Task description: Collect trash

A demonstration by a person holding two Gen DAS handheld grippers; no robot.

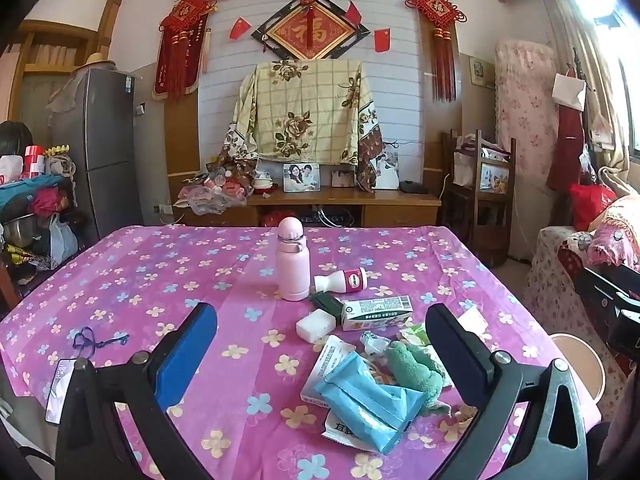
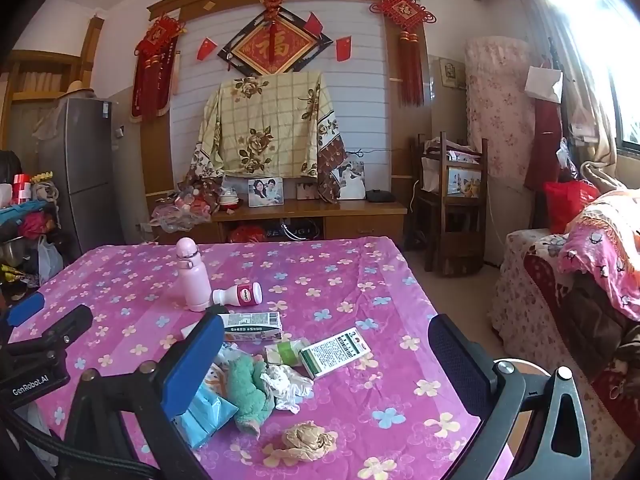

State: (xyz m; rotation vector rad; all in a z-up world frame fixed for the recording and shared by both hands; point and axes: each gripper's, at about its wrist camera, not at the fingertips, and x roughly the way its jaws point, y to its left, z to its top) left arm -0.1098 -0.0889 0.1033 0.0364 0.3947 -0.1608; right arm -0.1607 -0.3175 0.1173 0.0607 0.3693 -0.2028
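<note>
Between right gripper's (image 2: 324, 360) spread fingers, crumpled white paper (image 2: 289, 386), untouched

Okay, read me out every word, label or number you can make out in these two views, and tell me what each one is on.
"GenRobot.AI": on the left gripper body, seen in the right wrist view.
"福": on the diamond wall plaque.
"3": at the top of the green and white box; its other print is too small to read.
Carton, small bottle label, red knot hangings and paper under the blue pack: print blurred, unreadable.
</note>
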